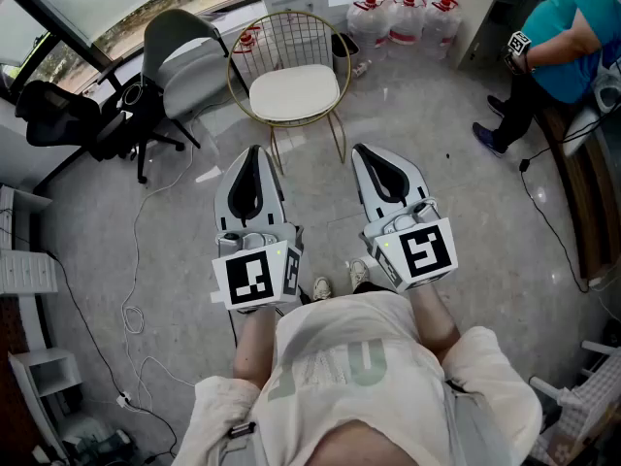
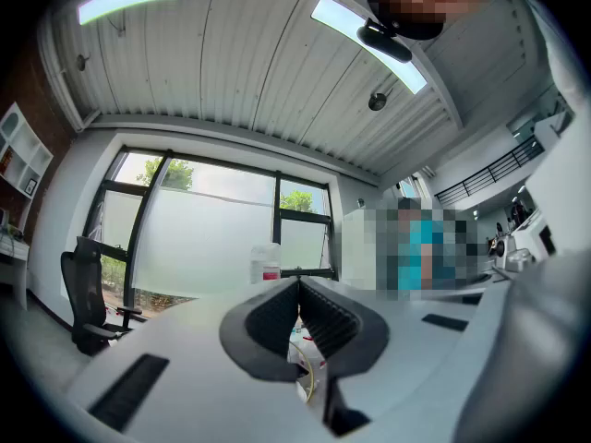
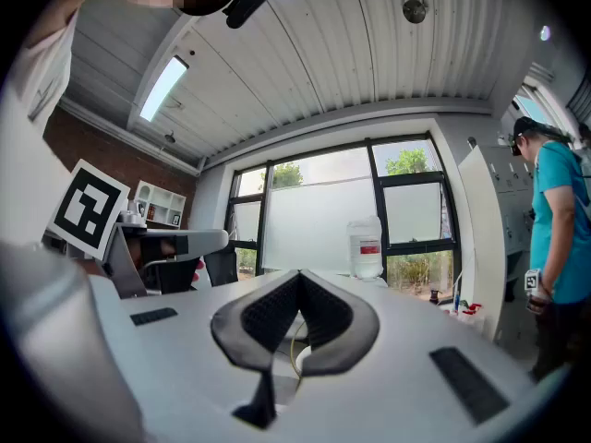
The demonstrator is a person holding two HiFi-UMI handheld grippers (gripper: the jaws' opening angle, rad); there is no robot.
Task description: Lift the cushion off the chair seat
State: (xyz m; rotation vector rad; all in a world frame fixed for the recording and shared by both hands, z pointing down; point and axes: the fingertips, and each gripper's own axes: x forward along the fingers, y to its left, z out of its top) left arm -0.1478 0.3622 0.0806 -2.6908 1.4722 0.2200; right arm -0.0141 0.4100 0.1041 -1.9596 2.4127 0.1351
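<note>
A white cushion [image 1: 294,92] lies on the seat of a gold wire chair [image 1: 258,51] at the top middle of the head view. My left gripper [image 1: 253,150] and right gripper [image 1: 361,150] are held side by side in front of me, short of the chair and pointing toward it. Both are shut with nothing between the jaws. In the left gripper view the left gripper [image 2: 297,281] has its black pads [image 2: 328,314] pressed together. The right gripper [image 3: 299,274] looks the same in its own view. The cushion is not clear in either gripper view.
A grey chair [image 1: 184,56] and a black office chair [image 1: 97,119] stand left of the gold one. Water jugs [image 1: 403,17] line the back wall. A person in a teal shirt [image 1: 563,51] stands at the right. Cables [image 1: 136,260] trail over the floor at the left.
</note>
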